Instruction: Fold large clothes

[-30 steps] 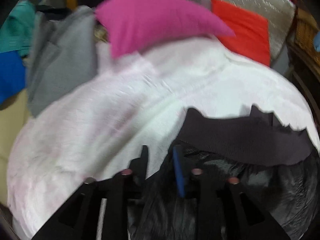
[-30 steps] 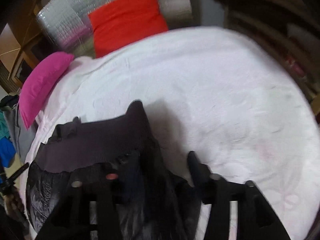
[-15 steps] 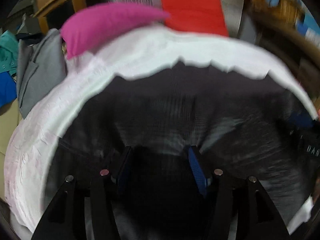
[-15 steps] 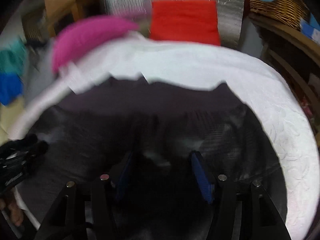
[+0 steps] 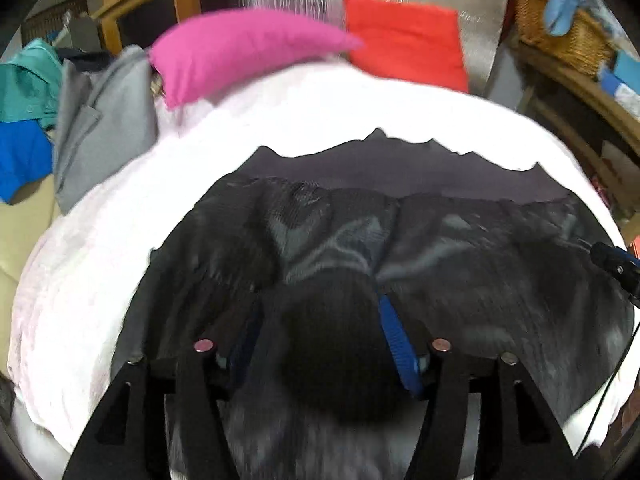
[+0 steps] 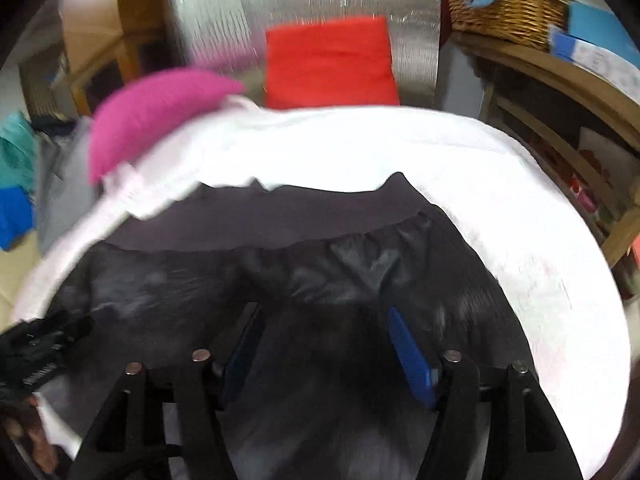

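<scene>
One dark garment (image 5: 400, 248), shiny with a ribbed band along its far edge, lies spread on the white bed cover (image 5: 120, 220). I think it is laid flat so the fold can be made cleanly.

The left gripper (image 5: 320, 328) is opening. A dark bunch of the cloth sits between its jaws, but I cannot tell if the pads press it. The right gripper (image 6: 324, 340) is also opening above the cloth, and its pads seem free.

Behind are two pillows, one pink (image 5: 240, 52) and one red (image 5: 404, 40). One basket (image 6: 504, 4) stands at the right.
</scene>
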### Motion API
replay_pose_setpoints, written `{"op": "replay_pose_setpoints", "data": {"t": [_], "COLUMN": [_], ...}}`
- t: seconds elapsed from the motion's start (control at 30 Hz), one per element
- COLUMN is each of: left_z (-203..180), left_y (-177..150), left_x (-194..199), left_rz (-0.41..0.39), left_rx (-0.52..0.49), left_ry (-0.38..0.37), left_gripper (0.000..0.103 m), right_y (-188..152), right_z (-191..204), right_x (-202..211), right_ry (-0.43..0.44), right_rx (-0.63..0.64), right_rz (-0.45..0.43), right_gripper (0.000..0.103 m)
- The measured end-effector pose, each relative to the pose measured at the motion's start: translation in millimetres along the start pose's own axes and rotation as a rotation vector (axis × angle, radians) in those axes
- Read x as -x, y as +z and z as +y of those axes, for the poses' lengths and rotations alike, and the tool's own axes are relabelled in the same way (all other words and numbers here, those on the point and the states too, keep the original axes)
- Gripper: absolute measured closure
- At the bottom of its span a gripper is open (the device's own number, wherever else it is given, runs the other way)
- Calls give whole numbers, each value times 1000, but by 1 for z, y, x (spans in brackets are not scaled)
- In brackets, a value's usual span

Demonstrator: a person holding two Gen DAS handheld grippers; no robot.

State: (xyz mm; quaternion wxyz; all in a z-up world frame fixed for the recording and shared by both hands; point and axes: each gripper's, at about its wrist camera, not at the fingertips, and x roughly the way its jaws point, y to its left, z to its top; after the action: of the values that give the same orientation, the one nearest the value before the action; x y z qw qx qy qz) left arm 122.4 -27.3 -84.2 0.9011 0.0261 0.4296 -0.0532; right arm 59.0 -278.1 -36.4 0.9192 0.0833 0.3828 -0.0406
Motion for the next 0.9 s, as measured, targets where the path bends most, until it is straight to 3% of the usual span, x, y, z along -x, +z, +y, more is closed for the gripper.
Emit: {"op": "replay_pose_setpoints", "data": {"t": [0.17, 0.37, 0.5, 0.63, 0.77, 0.83, 0.9], "left_z": [-18, -21, -20, -13, 19, 43, 59], "left_y": [-45, -54, -59, -53, -50, -53, -61], "left_x": [17, -11, -14, 5, 35, 25, 5], "left_rz": [-39, -10, -35, -26, -143, -87, -10], "left_rx": [-27, -94, -120, -77, -12, 24, 40], "left_ry": [14, 74, 82, 66, 162, 212, 221], "left_gripper": [36, 26, 24, 27, 27, 27, 26], "right_y": [-49, -74, -75, -69, -65, -67, -71], "right_z": [22, 33, 30, 26, 4, -12, -28], "right_x": [19, -31, -37, -28, 4, 6, -6], "right_ry": [7, -75, -92, -70, -68, -98, -130], "right_rx": [19, 105, 95, 57, -14, -41, -66], "right_rz": [-13, 50, 34, 43, -41, -47, 7], "right_gripper": [29, 23, 21, 22, 21, 21, 21]}}
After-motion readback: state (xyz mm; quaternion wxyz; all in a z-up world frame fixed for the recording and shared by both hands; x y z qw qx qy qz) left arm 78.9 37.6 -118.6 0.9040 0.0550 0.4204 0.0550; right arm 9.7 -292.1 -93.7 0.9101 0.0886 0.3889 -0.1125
